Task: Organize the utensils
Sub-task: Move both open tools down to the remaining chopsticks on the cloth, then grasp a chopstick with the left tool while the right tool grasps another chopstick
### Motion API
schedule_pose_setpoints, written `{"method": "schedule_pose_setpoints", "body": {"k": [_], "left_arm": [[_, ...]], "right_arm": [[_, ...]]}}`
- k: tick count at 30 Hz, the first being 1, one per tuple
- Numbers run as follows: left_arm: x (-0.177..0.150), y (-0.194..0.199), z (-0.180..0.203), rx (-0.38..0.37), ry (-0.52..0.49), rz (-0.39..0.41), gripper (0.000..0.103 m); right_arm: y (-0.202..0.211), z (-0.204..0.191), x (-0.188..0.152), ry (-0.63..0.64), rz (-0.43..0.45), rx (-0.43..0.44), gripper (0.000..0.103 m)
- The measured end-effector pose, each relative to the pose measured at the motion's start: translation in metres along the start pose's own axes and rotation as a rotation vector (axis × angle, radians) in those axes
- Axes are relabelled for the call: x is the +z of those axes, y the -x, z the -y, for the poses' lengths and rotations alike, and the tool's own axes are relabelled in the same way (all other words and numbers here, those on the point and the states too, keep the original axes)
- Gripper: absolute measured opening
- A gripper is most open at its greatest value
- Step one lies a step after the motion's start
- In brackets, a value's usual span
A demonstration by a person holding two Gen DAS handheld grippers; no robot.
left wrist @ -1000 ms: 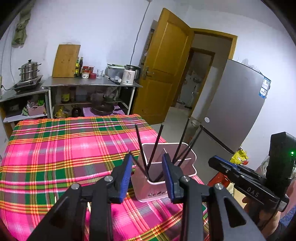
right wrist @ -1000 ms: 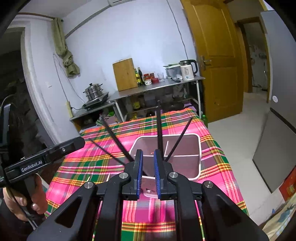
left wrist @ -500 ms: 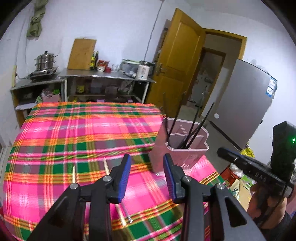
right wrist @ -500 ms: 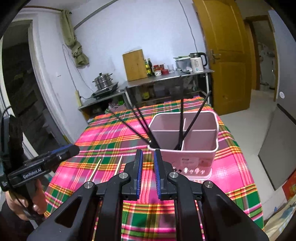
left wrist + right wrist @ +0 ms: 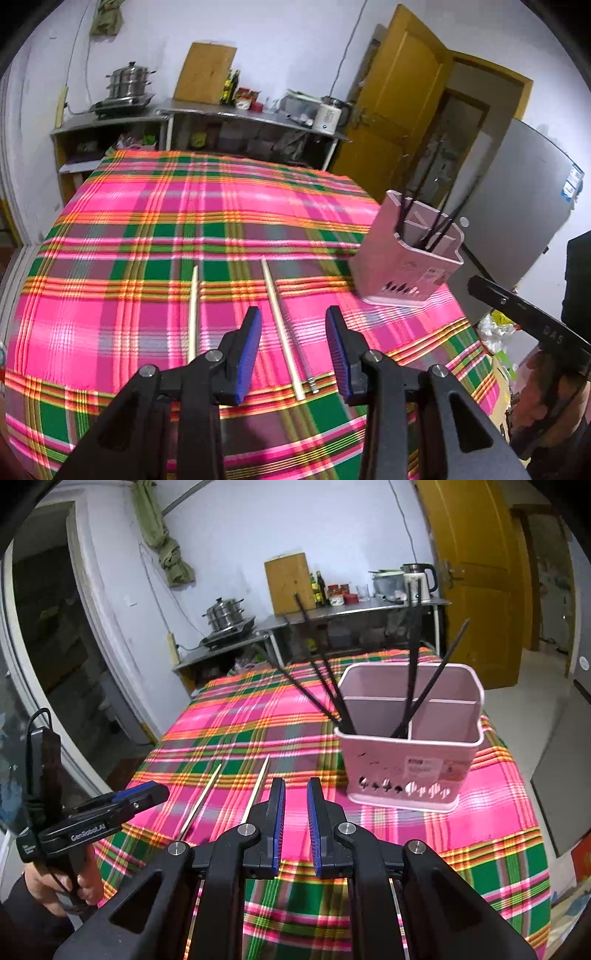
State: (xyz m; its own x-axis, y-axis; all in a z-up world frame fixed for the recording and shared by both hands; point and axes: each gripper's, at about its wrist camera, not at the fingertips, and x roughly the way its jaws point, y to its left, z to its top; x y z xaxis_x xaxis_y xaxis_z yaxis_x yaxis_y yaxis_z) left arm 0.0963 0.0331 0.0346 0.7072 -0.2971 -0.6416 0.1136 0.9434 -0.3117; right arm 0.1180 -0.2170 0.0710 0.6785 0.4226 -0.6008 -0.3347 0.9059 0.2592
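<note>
Left tool (image 5: 293, 326): wide apart, empty, a pale chopstick (image 5: 281, 328) under its gap.
Right tool (image 5: 296, 805): narrow gap, empty.
Holder (image 5: 410, 760): ahead-right of the right tool, with black chopsticks (image 5: 413, 657).
Second pale chopstick (image 5: 192, 314): left of the left tool, on the counter (image 5: 147, 236).

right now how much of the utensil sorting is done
Done: several black chopsticks stand in the pink holder. In hand: nothing; the left gripper is open above one light chopstick, and the right gripper is empty, narrowly open. Left: that chopstick and a second one lie on the tablecloth.
</note>
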Motion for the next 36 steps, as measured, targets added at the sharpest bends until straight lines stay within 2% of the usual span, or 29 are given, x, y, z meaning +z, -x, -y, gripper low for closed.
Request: {"method": "schedule_pose_setpoints", "body": {"k": [8, 14, 26, 36], "left_arm": [[-0.010, -0.015, -0.029, 0.064, 0.046, -0.042, 0.031], [-0.015, -0.031, -0.047, 0.088, 0.071, -0.076, 0.020], [-0.009, -0.076, -0.061, 0.078, 0.053, -0.132, 0.020], [-0.011, -0.099, -0.071, 0.106, 0.038, -0.172, 0.020]], "right_arm": [[-0.023, -0.012, -0.012, 0.026, -0.062, 0.021, 0.012], [-0.045, -0.020, -0.022, 0.031, -0.115, 0.036, 0.012], [-0.080, -0.032, -0.030, 0.048, -0.187, 0.051, 0.012], [-0.096, -0.033, -0.030, 0.054, -0.216, 0.047, 0.012]]}}
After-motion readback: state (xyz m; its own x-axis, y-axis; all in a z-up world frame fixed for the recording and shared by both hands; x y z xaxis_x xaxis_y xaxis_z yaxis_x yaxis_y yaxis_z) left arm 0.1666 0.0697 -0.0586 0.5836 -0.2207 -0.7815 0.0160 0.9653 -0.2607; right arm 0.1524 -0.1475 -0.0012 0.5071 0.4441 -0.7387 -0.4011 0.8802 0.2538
